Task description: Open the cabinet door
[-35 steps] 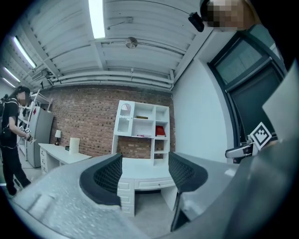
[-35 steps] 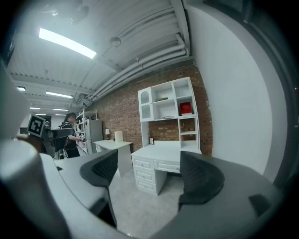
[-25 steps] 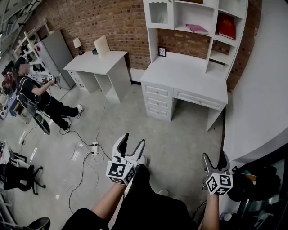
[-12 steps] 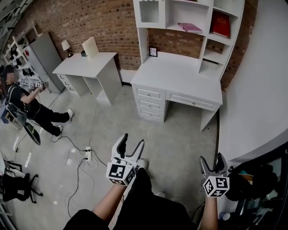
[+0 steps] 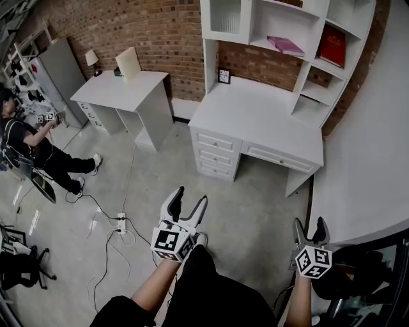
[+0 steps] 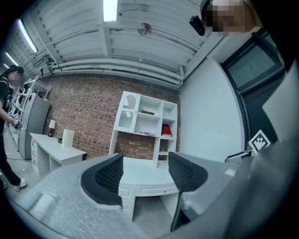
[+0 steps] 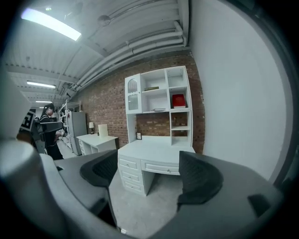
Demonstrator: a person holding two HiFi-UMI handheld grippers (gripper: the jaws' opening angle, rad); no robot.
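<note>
The left gripper [image 5: 192, 195] and right gripper [image 5: 310, 222] are held released, empty, well apart from the desk [image 5: 255, 115]; bare floor [image 5: 255, 214] is seen between; the cabinet door [image 5: 225, 16] is seen shut above the desk's left edge.

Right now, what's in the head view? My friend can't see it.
The left gripper and right gripper hang empty, jaws apart, over a grey floor, well short of a white desk with shelves. The cabinet door at the shelves' top left looks shut. A person is far left.

Studio lab: brick wall [image 5: 160, 38], white desks [image 5: 255, 118]
</note>
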